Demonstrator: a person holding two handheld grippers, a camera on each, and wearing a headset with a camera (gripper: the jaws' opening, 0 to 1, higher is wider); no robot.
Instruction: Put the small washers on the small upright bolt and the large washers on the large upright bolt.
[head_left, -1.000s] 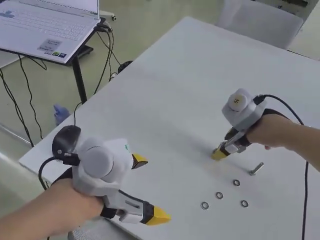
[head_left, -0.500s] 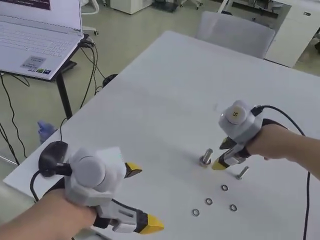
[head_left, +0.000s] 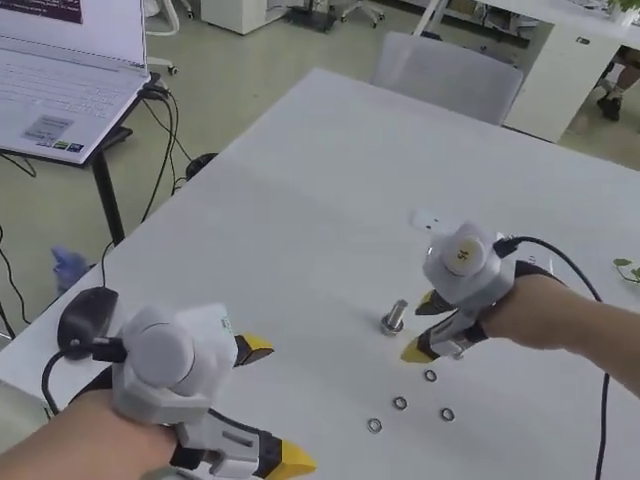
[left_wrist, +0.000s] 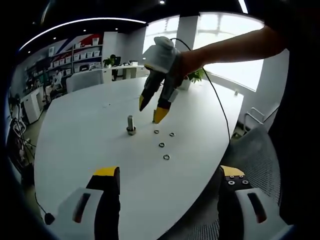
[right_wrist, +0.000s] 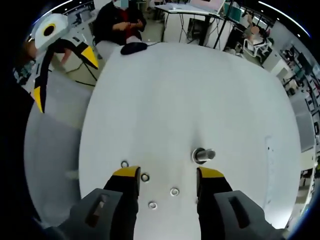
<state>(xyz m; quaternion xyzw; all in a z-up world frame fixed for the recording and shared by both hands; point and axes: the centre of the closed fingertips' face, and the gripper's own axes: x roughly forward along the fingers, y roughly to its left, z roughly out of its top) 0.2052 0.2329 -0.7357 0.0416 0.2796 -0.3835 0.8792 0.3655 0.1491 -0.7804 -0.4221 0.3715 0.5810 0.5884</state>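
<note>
Precision matters: the right claw (right_wrist: 168, 175), jaws apart over the washers (right_wrist: 145, 177), should drop squarely onto one rim, clear of the upright bolt (right_wrist: 202, 155); left claw (left_wrist: 169, 172) hangs apart too.

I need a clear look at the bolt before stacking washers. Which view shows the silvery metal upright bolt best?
The head view: the silvery metal upright bolt stands unobstructed on its wide head, seen at a slant. The right gripper view shows it close but foreshortened. The left gripper view shows it side-on but small.
</note>
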